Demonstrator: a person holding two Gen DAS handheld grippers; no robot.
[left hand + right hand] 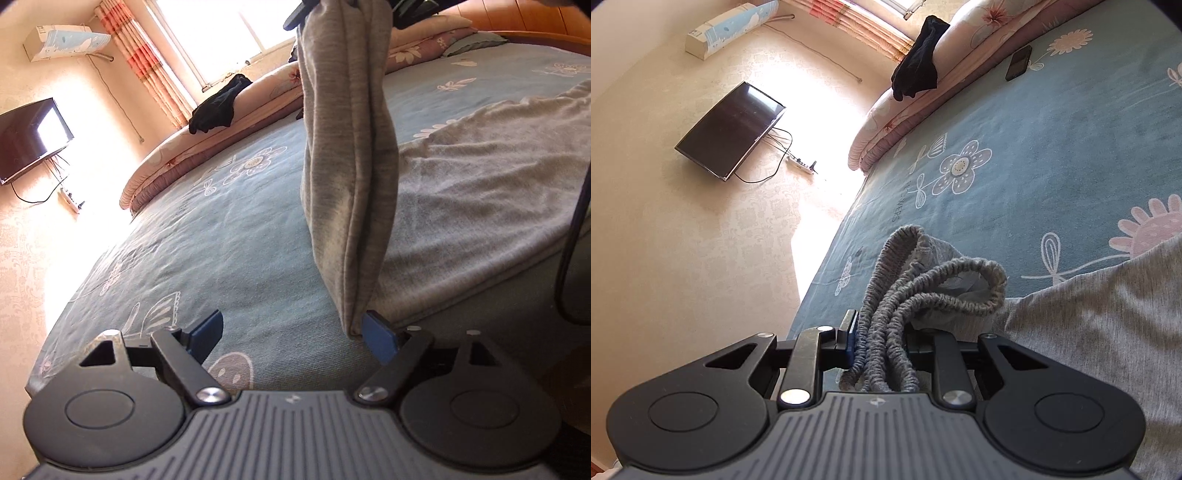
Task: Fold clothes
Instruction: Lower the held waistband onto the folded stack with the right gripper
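Right gripper (882,350): jaws clamped on bunched waistband (894,295), lifting grey pants (347,177) above bed (229,236). Left gripper (295,338): wide, empty, beside hanging hem. Next: pinch hem, fold.

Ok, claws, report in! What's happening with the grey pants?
Right claw shut on bunched waistband. Left claw open, grey pants hanging beside one pad, not gripped. Rest lies on the blue bedspread. Nothing in the way.
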